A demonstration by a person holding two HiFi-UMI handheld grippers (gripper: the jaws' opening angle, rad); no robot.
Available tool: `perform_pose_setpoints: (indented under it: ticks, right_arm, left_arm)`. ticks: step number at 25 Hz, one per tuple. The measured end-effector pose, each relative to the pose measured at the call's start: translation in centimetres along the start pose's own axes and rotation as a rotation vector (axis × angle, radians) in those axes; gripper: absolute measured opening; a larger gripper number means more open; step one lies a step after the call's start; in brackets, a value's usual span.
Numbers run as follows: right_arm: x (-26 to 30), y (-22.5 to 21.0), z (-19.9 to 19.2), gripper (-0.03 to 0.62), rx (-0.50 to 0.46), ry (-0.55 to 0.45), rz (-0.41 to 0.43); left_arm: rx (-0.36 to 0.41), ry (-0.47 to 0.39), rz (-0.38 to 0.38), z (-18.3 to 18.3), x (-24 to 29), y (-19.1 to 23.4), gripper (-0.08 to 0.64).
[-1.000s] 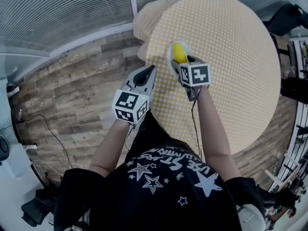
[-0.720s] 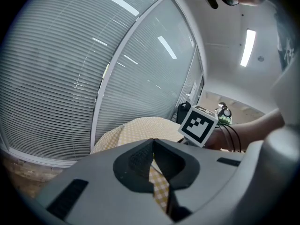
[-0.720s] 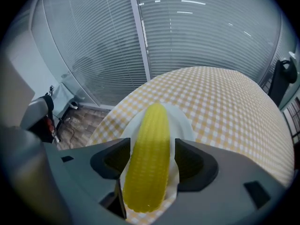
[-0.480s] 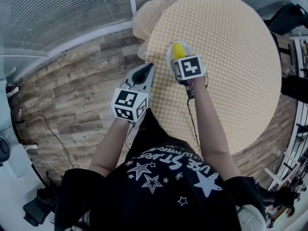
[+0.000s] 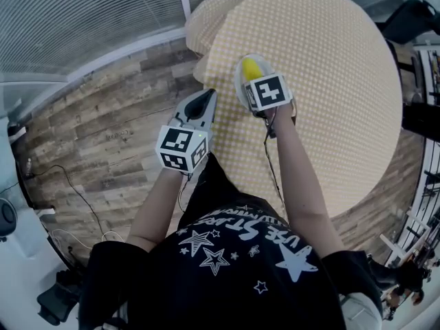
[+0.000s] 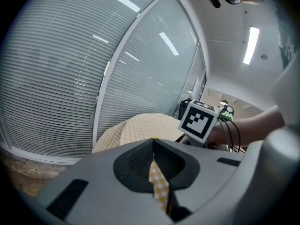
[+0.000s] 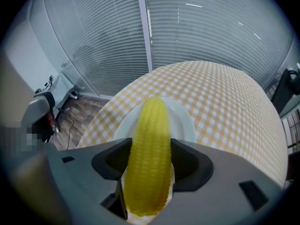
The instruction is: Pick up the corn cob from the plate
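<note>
A yellow corn cob (image 7: 149, 149) lies lengthwise between the jaws of my right gripper (image 7: 150, 146), which is shut on it, with both jaws pressed against its sides. Under it is a white plate (image 7: 185, 121) on the round table with a yellow checked cloth (image 7: 225, 107). The head view shows the cob (image 5: 250, 68) poking out past the right gripper (image 5: 256, 88), over the plate (image 5: 238, 88) near the table's left edge. My left gripper (image 5: 204, 100) hovers just off that edge. Its jaws (image 6: 153, 144) are shut, with nothing between them.
The round table (image 5: 330, 81) spreads right and away from the plate. Wooden floor (image 5: 103, 115) with loose cables (image 5: 69, 184) lies at the left. Window blinds (image 5: 82, 19) run along the far side. Dark furniture (image 5: 412, 23) stands beyond the table's right edge.
My right gripper has shifted a little up and left in the head view, and the corn cob has gone with it. The left gripper has barely moved.
</note>
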State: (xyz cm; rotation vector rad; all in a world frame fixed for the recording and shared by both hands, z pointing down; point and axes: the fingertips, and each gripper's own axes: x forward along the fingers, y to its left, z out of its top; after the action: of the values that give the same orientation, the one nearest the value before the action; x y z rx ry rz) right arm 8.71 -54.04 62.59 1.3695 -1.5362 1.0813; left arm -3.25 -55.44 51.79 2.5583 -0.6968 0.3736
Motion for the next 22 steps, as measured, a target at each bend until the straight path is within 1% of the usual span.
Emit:
perform_pose_setpoints:
  ticks: [4, 7, 9, 10, 12, 16, 20, 22]
  right_arm:
    - [-0.2, 0.1, 0.1, 0.265, -0.019, -0.044, 0.01]
    - [-0.4, -0.2, -0.1, 0.264, -0.065, -0.052, 0.002]
    - [-0.6, -0.4, -0.3, 0.264, -0.074, -0.057, -0.006]
    - [-0.9, -0.6, -0.4, 0.264, -0.054, -0.067, -0.002]
    - [-1.9, -1.0, -0.7, 0.264, 0.031, -0.108, 0.028]
    - [-4.4, -1.8, -1.1, 0.264, 0.198, -0.224, 0.128]
    - [-7.0, -1.6, -1.1, 0.264, 0.371, -0.368, 0.301]
    - [-8.4, -1.2, -1.2, 0.264, 0.417, -0.433, 0.374]
  left_arm:
    - [0.009, -0.004, 0.006, 0.3, -0.3, -0.4, 0.009]
    - [0.015, -0.009, 0.01, 0.5, -0.6, -0.9, 0.009]
    - [0.021, -0.012, 0.016, 0.6, -1.0, -1.1, 0.009]
    - [0.024, -0.013, 0.019, 0.6, -1.2, -1.1, 0.009]
    - [0.027, -0.016, 0.025, 0.7, -1.8, -1.5, 0.009]
    - [0.03, -0.015, 0.025, 0.3, -2.6, -2.7, 0.009]
    - [0.03, -0.019, 0.019, 0.0, -3.2, -4.0, 0.009]
    - [0.034, -0.024, 0.014, -0.1, -3.5, -4.9, 0.009]
